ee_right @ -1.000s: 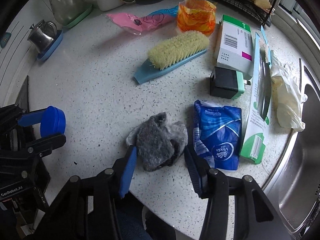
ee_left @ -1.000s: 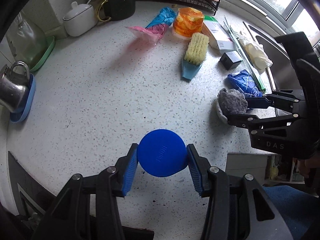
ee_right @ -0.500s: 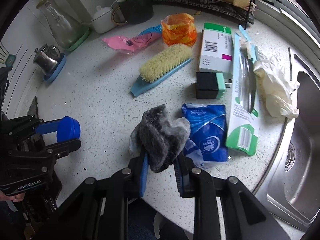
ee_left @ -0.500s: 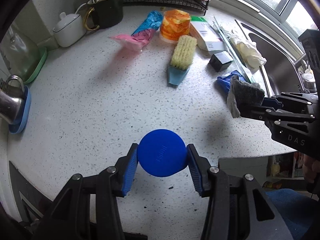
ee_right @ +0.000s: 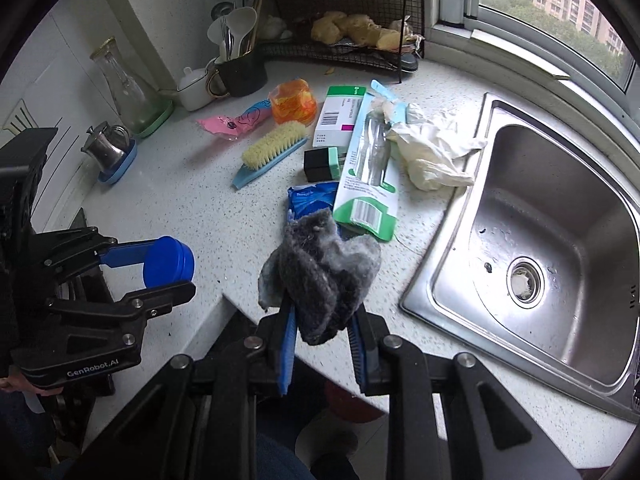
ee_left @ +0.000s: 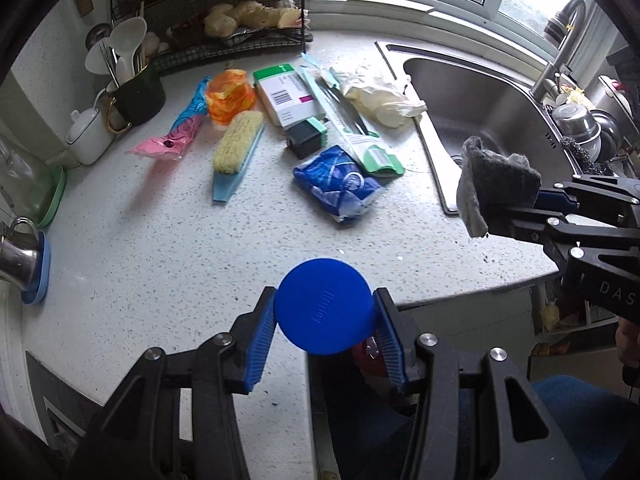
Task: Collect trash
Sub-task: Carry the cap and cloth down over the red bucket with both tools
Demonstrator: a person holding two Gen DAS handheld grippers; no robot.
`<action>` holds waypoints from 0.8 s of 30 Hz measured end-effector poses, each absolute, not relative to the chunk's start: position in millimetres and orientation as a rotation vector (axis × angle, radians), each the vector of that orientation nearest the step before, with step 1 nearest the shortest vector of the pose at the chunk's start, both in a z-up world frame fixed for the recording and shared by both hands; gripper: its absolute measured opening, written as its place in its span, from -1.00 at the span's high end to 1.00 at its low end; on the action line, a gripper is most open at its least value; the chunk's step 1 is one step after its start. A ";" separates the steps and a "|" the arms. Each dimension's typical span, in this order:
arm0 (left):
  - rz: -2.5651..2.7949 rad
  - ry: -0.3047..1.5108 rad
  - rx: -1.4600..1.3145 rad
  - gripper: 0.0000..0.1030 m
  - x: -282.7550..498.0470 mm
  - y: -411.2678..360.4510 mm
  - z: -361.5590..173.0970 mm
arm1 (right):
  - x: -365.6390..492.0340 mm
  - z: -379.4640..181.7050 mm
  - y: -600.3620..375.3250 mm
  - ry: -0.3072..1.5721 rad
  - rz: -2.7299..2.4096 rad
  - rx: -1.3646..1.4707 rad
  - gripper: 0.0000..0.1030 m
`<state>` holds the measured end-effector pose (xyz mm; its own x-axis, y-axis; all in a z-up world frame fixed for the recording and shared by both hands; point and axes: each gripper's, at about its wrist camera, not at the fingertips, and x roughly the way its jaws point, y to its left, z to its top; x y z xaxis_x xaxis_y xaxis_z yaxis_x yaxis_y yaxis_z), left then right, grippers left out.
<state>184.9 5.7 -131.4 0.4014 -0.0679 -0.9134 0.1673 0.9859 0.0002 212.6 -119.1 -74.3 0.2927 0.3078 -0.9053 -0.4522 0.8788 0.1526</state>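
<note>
My left gripper is squeezed tight on a round blue plastic cap, one blue finger pad on each side of it. I hold the cap up in the air, just past the front edge of the white speckled stone counter.

My right gripper is pinched shut on a fuzzy grey rag. The rag is bunched up and pokes out above the pads. It hangs in the air over the counter's front edge, close to the shiny metal sink.

More stuff lies on the counter farther back. A crinkly blue tissue pack lies closest to me. Just behind it are a small black box with a green end and a long green and white toothbrush pack. A white and green cardboard box lies beside that pack. A crumpled cream rubber glove lies right by the sink's edge. To the left of these lies a scrub brush with yellow bristles and a light blue back. Behind the brush are an orange plastic wrapper and a pink and blue plastic bag.

At the back stand a dark mug full of spoons, a little white pot with a lid and a black wire rack.
</note>
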 end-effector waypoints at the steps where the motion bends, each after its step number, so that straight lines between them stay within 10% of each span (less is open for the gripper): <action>1: -0.152 1.143 0.094 0.12 179.7 -1.5 -130.2 | 206.1 -71.8 -126.6 1.164 0.510 -0.139 0.58; 24: -0.178 1.143 0.136 0.12 40.1 -128.1 -134.2 | 78.8 -76.0 -220.9 1.151 0.532 -0.120 0.58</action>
<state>40.1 -128.1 -134.2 0.4030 -0.0707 -0.9125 0.2096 0.9776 0.0168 78.8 -220.9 -76.0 0.2989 0.3394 -0.8919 -0.4601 0.8701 0.1769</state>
